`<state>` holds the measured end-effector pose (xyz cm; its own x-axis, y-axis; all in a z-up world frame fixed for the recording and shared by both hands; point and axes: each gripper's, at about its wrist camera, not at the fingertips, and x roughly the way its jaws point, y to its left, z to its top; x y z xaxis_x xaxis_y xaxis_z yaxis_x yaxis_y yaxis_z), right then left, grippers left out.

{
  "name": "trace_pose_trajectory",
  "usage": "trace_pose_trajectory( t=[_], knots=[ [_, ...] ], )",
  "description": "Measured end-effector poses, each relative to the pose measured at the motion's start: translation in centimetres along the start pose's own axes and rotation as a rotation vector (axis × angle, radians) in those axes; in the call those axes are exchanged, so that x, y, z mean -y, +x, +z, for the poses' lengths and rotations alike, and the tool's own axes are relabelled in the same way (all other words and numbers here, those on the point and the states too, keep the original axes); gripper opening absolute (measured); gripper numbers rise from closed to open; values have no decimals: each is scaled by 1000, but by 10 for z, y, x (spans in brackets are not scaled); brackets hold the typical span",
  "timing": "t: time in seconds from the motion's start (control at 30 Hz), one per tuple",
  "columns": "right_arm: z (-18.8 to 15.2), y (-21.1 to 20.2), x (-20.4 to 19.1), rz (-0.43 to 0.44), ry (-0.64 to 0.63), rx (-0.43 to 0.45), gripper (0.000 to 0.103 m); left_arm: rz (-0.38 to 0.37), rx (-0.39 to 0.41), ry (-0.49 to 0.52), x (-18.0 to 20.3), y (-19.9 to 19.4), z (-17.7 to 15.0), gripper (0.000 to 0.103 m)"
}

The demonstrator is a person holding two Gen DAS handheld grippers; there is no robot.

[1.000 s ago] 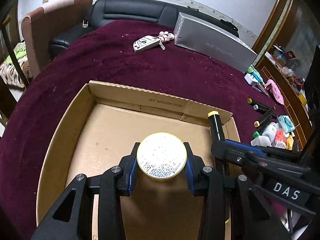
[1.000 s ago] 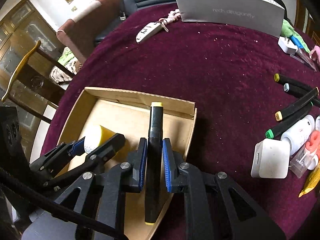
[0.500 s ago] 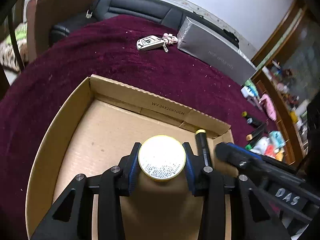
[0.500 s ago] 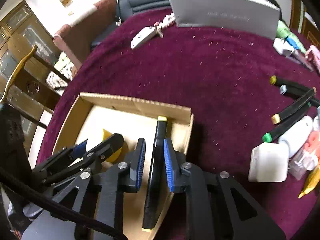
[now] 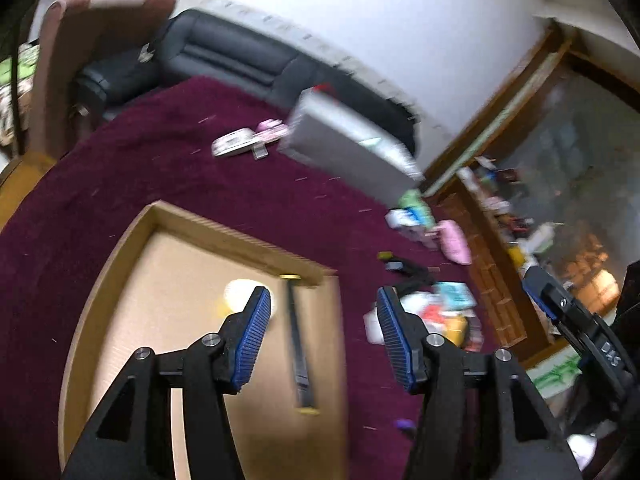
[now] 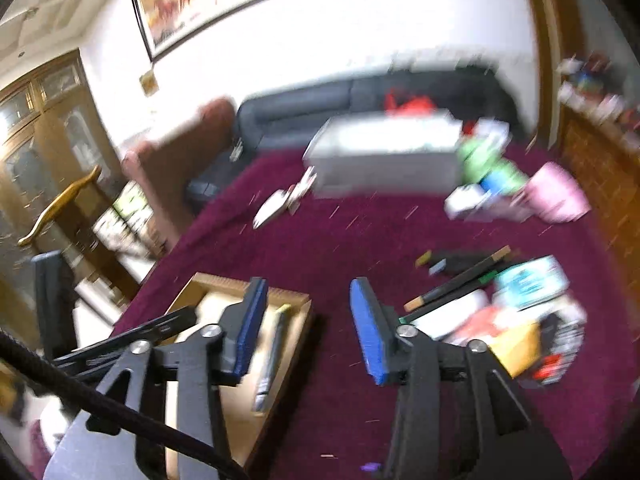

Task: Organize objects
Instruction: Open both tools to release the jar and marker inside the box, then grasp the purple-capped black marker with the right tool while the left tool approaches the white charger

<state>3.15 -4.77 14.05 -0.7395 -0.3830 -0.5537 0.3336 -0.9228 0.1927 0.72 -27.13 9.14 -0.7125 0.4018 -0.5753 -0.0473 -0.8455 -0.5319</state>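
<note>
A shallow cardboard box (image 5: 120,264) lies on the dark red tablecloth. Inside it rest a round yellow tin (image 5: 240,292) and a black marker with yellow ends (image 5: 298,344). My left gripper (image 5: 320,340) is open and empty, raised above the box's right side. My right gripper (image 6: 308,328) is open and empty, above the box's right edge; the box (image 6: 296,308) and the marker (image 6: 272,356) show at lower left there. Both views are blurred by motion.
Loose markers (image 6: 460,280), small bottles and packets (image 6: 520,320) lie in a pile right of the box. A grey long box (image 5: 348,152) and a car key (image 5: 236,146) lie at the far side. Chairs and a black sofa stand behind the table.
Both grippers have opened and lifted away. The tin and the black marker, held a moment ago, now lie in the box. Both cameras swung upward and right.
</note>
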Motion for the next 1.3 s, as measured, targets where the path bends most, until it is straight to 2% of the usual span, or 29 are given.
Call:
trace_pose_trajectory(
  t=[0.03, 0.07, 0.13, 0.17, 0.2, 0.23, 0.33, 0.37, 0.5, 0.6, 0.67, 0.77, 0.83, 0.87, 0.93, 1.0, 1.13, 1.3],
  knots=[
    [0, -18, 2, -42, -18, 59, 60, -16, 16, 20, 13, -7, -4, 56],
    [-3, -44, 3, -102, -44, 151, 78, -24, 26, 36, 23, -10, -6, 58],
    [-11, -76, 10, -145, -53, 278, 97, -43, 36, 73, 42, -16, -13, 59],
    [-19, -92, 20, -125, -38, 346, 103, -55, 33, 86, 51, -17, -18, 59],
    [-24, -98, 28, -108, -21, 361, 103, -69, 22, 96, 59, -16, -22, 59],
    [-29, -99, 37, -106, -2, 338, 103, -78, 9, 99, 64, -15, -26, 59],
    [-42, -75, 65, -107, 34, 155, 103, -102, -41, 98, 77, -6, -42, 59],
    [-52, -60, 75, -103, 37, 59, 103, -105, -55, 99, 81, -4, -47, 59],
    [-93, -20, 81, -78, -47, -156, 101, -90, -92, 110, 88, 5, -65, 59],
    [-127, -3, 63, -82, -177, -262, 89, -43, -110, 109, 88, 13, -67, 59],
    [-140, 11, 49, -74, -259, -326, 68, -21, -120, 111, 87, 20, -67, 59],
    [-157, 36, 31, -114, -371, -387, 53, 17, -137, 131, 90, 33, -65, 59],
    [-163, 39, 31, -110, -379, -384, 39, 35, -156, 152, 93, 46, -62, 59],
    [-162, 41, 34, -102, -368, -398, 27, 48, -163, 156, 95, 52, -61, 59],
    [-158, 40, 47, -103, -327, -414, 18, 61, -181, 165, 98, 68, -59, 59],
    [-159, 37, 60, -119, -299, -422, 16, 77, -211, 172, 102, 91, -54, 59],
    [-159, 28, 95, -82, -184, -435, 16, 79, -233, 152, 102, 136, -41, 59],
    [-151, 27, 122, -9, -60, -435, 14, 61, -261, 42, 83, 197, -22, 59]
  ],
)
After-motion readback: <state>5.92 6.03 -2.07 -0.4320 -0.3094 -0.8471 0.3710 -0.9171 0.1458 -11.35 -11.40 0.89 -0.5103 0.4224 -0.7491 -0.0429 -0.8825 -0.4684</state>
